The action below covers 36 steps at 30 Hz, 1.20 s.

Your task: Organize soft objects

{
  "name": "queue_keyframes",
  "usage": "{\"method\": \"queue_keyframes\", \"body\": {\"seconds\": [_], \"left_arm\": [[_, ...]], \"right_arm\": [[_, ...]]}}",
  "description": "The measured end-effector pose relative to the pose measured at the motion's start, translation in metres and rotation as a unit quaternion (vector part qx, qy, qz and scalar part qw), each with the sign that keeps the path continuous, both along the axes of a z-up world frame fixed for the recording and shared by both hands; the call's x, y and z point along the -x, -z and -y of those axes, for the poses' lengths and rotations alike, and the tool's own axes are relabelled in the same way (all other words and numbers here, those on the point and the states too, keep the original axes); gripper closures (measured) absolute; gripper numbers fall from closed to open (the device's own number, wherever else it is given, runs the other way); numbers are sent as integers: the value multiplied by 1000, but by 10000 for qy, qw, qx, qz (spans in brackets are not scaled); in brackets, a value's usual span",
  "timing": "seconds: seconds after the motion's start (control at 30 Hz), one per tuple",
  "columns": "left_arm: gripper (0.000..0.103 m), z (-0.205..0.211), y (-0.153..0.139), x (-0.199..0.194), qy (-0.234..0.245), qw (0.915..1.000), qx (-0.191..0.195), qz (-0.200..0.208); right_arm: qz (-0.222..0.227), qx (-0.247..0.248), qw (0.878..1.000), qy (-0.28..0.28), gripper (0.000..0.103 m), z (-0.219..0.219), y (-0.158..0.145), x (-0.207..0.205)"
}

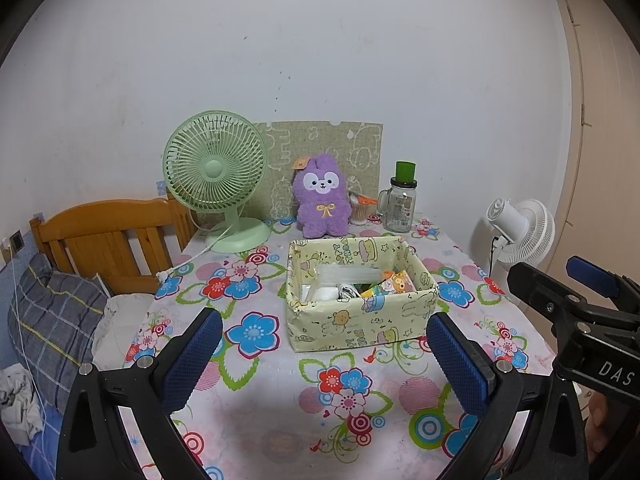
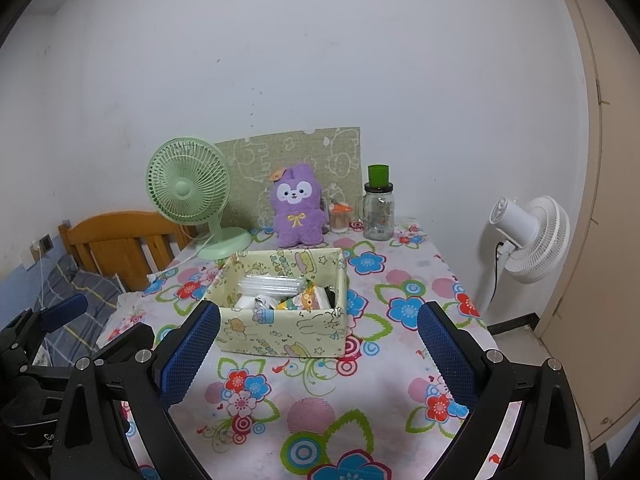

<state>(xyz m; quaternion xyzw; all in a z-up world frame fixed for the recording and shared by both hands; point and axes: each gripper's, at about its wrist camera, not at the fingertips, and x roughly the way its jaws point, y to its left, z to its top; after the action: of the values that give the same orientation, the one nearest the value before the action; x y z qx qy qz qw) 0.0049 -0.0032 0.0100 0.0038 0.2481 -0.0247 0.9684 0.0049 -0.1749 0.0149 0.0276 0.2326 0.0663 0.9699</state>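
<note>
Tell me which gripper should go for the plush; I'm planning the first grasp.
Probably left. Both grippers are open and empty, but the plush sits nearly centred ahead of the left gripper, while it lies left of centre for the right gripper, past the box.

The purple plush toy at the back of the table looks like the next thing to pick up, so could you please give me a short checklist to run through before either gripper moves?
1. Left gripper open and holding nothing: ok.
2. Right gripper open and holding nothing: ok.
3. Purple plush toy upright and in plain view behind the patterned box: ok.
4. Path to the toy: not ok for a straight reach, since the box sits between grippers and toy; go over or around.
5. Neighbours: green fan and glass jar stand close on either side: watch clearance.
6. Room left in the box for the toy: cannot tell.
</note>
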Motion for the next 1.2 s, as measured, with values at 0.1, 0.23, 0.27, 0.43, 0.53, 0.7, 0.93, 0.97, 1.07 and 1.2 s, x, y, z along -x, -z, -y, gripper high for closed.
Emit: {"method": "queue_keyframes", "body": {"seconds": [0.1, 0.23, 0.27, 0.43, 0.53, 0.7, 0.93, 0.97, 1.07, 1.2], "left_arm": [[0, 0, -2, 0, 1, 10000, 5, 14], [0, 0, -2, 0, 0, 10000, -2, 8], [0, 0, -2, 0, -7, 10000, -9, 10], [0, 0, -2, 0, -6, 10000, -10, 12], [0, 0, -2, -1, -1, 10000, 1, 4], [0, 0, -2, -1, 29, 10000, 1, -4], [0, 1, -2, 1, 41, 10000, -6, 14], [0, 1, -2, 1, 37, 10000, -11, 9], [0, 1, -2, 1, 40, 10000, -10, 10], [0, 1, -2, 1, 39, 10000, -3, 13]], "right_arm": [[10, -7, 10000, 3, 3, 1, -1, 0], [-7, -20, 10000, -11, 3, 1, 0, -1], [-29, -31, 10000, -9, 3, 2, 0, -2], [-40, -37, 10000, 15, 3, 3, 0, -4], [-35, -54, 10000, 15, 3, 3, 0, -4], [-27, -50, 10000, -21, 3, 1, 1, -3], [-27, -52, 10000, -22, 3, 1, 0, -3], [-28, -50, 10000, -22, 3, 1, 0, -3], [-24, -53, 10000, -26, 3, 1, 0, -3], [-21, -50, 10000, -27, 3, 2, 1, -3]]}}
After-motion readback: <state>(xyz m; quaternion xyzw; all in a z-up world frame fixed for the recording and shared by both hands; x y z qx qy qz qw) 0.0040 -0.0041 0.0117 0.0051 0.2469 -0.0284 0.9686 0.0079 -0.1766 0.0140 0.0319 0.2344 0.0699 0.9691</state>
